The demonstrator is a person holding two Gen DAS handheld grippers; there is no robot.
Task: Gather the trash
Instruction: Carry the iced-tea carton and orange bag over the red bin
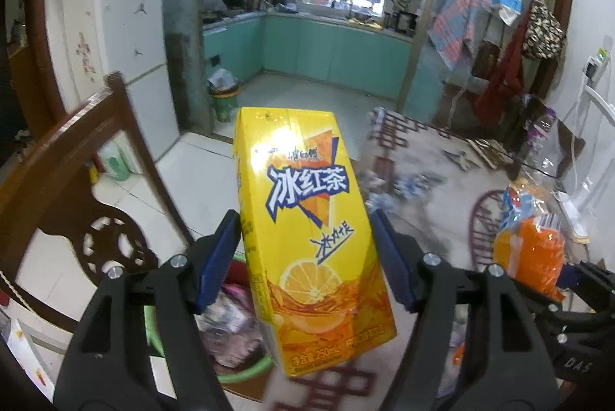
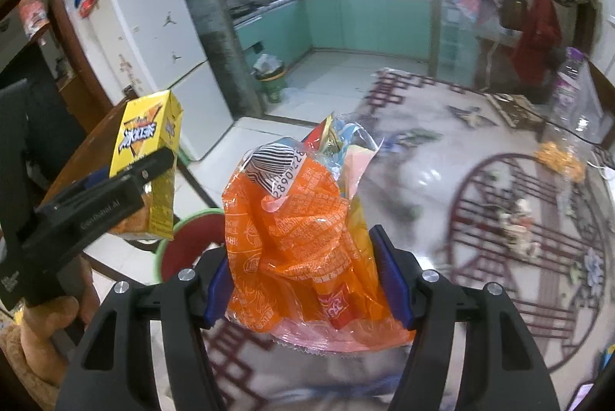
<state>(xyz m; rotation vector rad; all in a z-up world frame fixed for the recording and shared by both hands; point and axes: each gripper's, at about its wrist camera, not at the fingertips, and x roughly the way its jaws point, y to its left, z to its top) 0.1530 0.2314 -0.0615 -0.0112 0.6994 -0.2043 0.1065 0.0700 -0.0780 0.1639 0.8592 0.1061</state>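
My left gripper [image 1: 305, 253] is shut on a yellow iced-tea carton [image 1: 307, 238], held upright over the table edge; the carton also shows in the right wrist view [image 2: 148, 157]. Below it stands a green-rimmed bin [image 1: 246, 368] with wrappers inside, also seen in the right wrist view [image 2: 184, 242]. My right gripper [image 2: 303, 272] is shut on a crumpled orange snack wrapper [image 2: 300, 238] with clear plastic, held above the table; the wrapper shows in the left wrist view [image 1: 530, 253].
A glass-topped table with a red patterned cloth [image 2: 480, 180] holds small scraps [image 2: 515, 219], an orange wrapper [image 2: 557, 157] and a clear bottle [image 2: 572, 96]. A wooden chair [image 1: 77, 161] stands left. A fridge [image 1: 127, 38] and a green floor bin [image 1: 225, 96] lie beyond.
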